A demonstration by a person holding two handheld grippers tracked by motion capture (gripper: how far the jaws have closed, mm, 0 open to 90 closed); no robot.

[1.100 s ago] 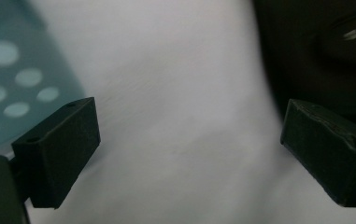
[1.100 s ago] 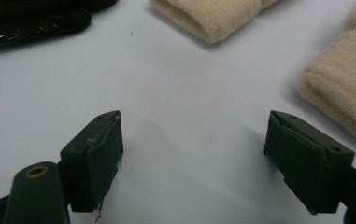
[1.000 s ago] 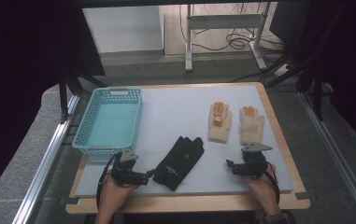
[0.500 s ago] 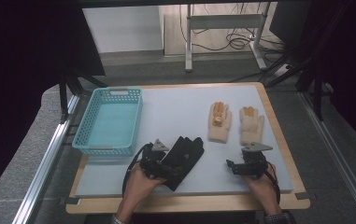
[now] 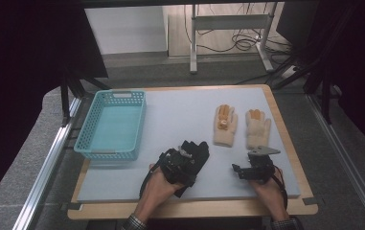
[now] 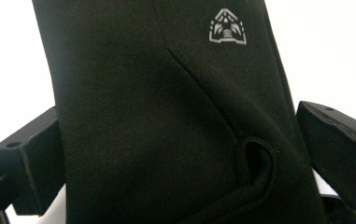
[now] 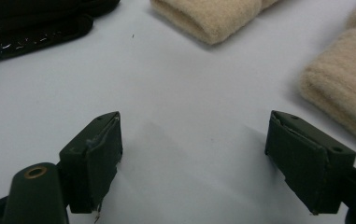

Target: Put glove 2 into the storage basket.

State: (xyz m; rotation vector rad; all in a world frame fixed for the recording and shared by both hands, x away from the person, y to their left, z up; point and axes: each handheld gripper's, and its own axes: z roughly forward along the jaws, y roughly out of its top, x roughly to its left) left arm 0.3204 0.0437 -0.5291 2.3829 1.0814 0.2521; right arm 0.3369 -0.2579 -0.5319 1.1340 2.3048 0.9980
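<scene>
Left gripper point(image 5: 177, 165) jaws spread either side of black glove point(image 6: 166, 121), near table's point(image 5: 180, 115) front edge, not clamped. Right gripper point(image 7: 192, 158) open, idle. Risk: pinching one fabric layer, so glove slips en route to basket point(image 5: 110, 125).

1. The left hand-held gripper point(image 5: 182, 160) is covering the near part of the black glove point(image 5: 195, 152).
2. The picture's edges are cutting off the black glove's fingers and cuff in the left gripper view.
3. Both cream gloves point(image 7: 344, 88) are running out of the right gripper view.

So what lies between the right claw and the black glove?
Nothing: in the high view, bare grey mat separates the right claw from the black glove.
</scene>
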